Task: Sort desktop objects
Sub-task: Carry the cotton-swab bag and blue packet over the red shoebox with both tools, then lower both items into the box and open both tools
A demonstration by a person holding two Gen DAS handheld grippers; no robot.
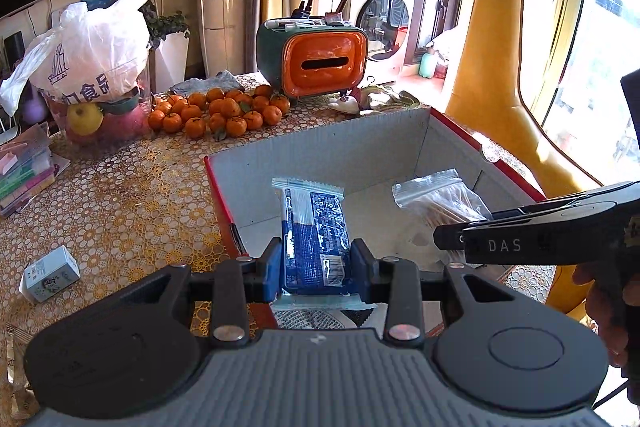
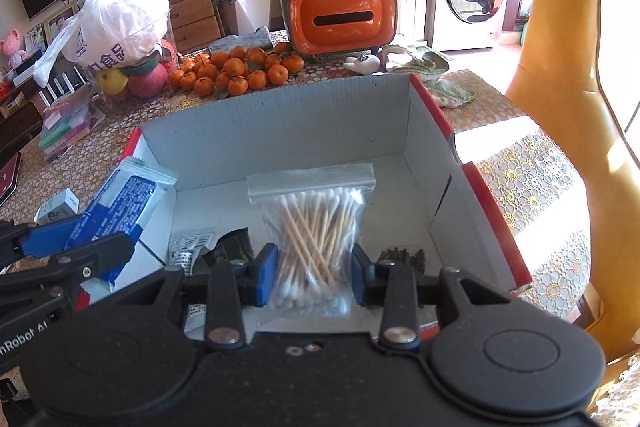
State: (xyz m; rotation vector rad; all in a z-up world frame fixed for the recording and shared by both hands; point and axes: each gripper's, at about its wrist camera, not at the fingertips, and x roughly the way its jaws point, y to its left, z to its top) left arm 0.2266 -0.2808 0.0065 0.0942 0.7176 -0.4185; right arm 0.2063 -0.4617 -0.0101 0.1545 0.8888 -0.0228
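My left gripper [image 1: 316,263] is shut on a blue and white snack packet [image 1: 314,231], held upright over the near left part of an open cardboard box [image 1: 320,151] with red outer walls. My right gripper [image 2: 314,269] is shut on a clear zip bag of cotton swabs [image 2: 316,223], held inside the same box [image 2: 280,119]. In the right wrist view the left gripper [image 2: 86,247] and its packet [image 2: 120,203] show at the box's left wall. In the left wrist view the right gripper's body covers the lower part of the swab bag [image 1: 436,199]. Small packets [image 2: 192,247] and dark bits [image 2: 404,257] lie on the box floor.
A pile of tangerines [image 1: 218,111], an orange tissue holder [image 1: 324,61], a white plastic bag over fruit [image 1: 90,55] and a stack of coloured boxes [image 1: 24,167] stand on the patterned tablecloth. A small white carton [image 1: 50,273] lies left of the box. A yellow chair [image 2: 580,131] is at the right.
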